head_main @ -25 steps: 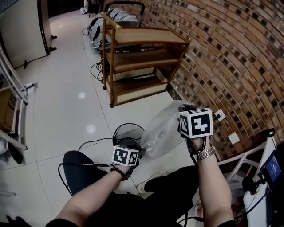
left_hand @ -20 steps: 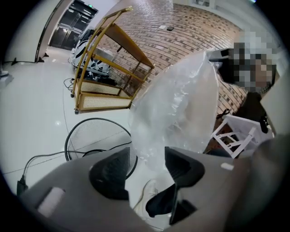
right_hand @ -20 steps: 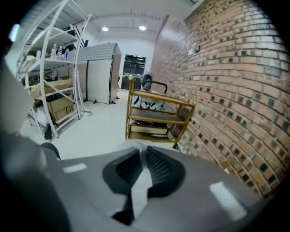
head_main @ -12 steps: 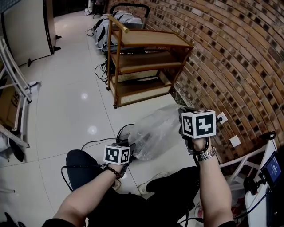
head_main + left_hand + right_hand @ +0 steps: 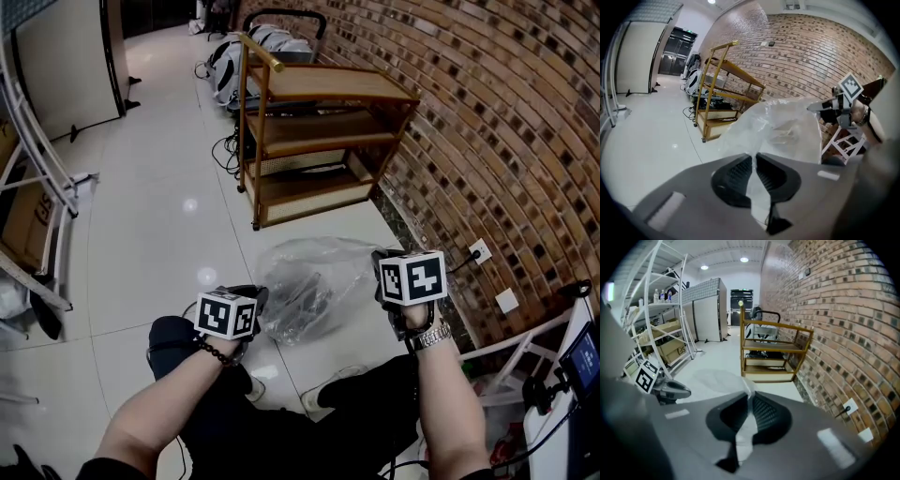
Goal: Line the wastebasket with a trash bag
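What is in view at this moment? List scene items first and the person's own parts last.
trash bag: one, clear, stretched between both tools above the floor
wastebasket: one, dark, only dimly seen through the bag
shelf cart: one, wooden, three tiers, beside the brick wall
brick wall: one, brown, right side
wall socket: one, white, low on the wall
rack: one, white metal, far left
cardboard box: one, brown, at the rack
left tool: one, grey; jaws have just been closing, bag edge pinched between them
right tool: one, grey, shut on the bag's other edge
arms: two, bare, bottom of the head view
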